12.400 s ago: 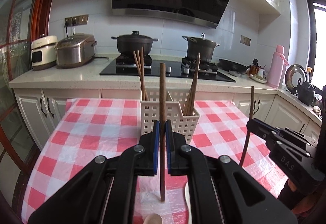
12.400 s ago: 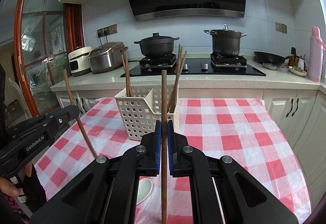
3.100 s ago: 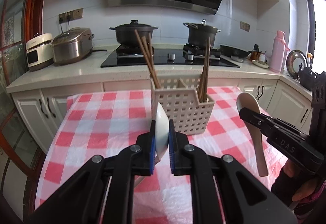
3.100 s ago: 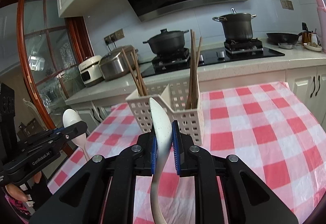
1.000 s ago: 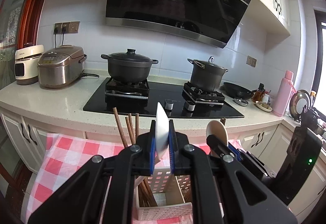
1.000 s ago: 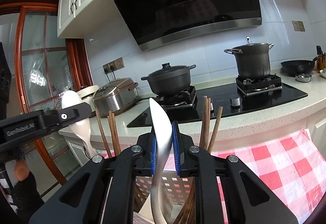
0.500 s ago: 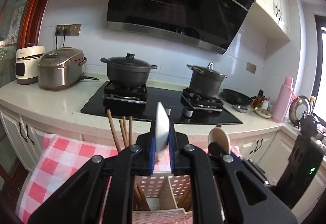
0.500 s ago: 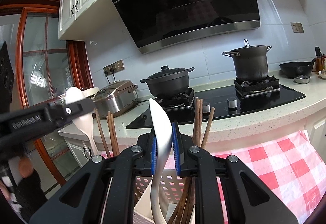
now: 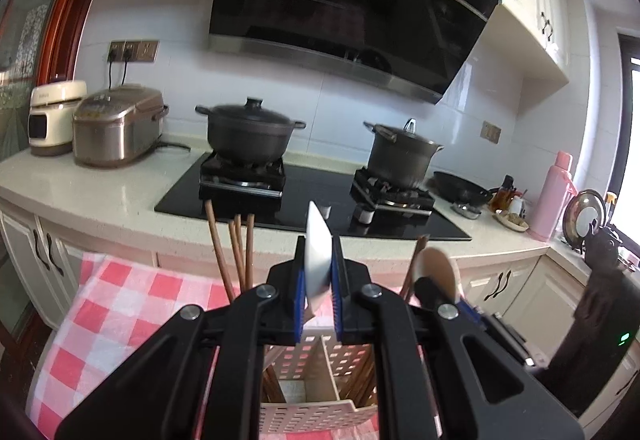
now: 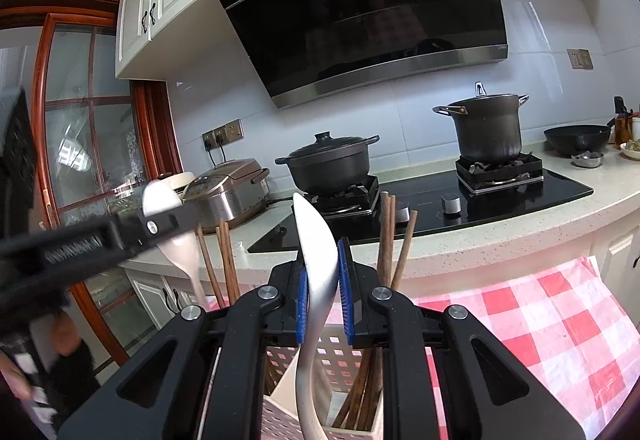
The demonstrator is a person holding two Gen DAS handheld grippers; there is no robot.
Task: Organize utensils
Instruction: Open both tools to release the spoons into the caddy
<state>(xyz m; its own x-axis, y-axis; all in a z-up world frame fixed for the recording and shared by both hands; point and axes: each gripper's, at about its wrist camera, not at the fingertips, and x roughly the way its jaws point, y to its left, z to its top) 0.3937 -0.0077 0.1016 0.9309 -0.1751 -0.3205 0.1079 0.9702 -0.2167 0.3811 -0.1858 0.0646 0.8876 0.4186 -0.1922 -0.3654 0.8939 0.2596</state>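
Note:
My left gripper (image 9: 318,280) is shut on a white spoon (image 9: 318,256), seen edge-on with its bowl up. Below it stands the white perforated basket (image 9: 308,418), with brown chopsticks (image 9: 234,252) in its left compartment and more chopsticks (image 9: 416,260) on its right. My right gripper (image 10: 323,280) is shut on a second white spoon (image 10: 316,264), whose handle hangs down over the basket (image 10: 280,414). Each view shows the other gripper beside it: right gripper (image 9: 430,286), left gripper (image 10: 160,218) with its spoon (image 10: 176,240).
The basket stands on a red-and-white checked tablecloth (image 10: 552,320). Behind runs a counter with a black hob, two dark pots (image 9: 250,132) (image 9: 402,154), a rice cooker (image 9: 116,130) and a pink flask (image 9: 554,196). A gloved hand (image 10: 60,360) shows at the lower left.
Both grippers still hold their spoons above the basket. The left wrist view now shows a little more of the basket's inside; otherwise nothing has visibly moved.

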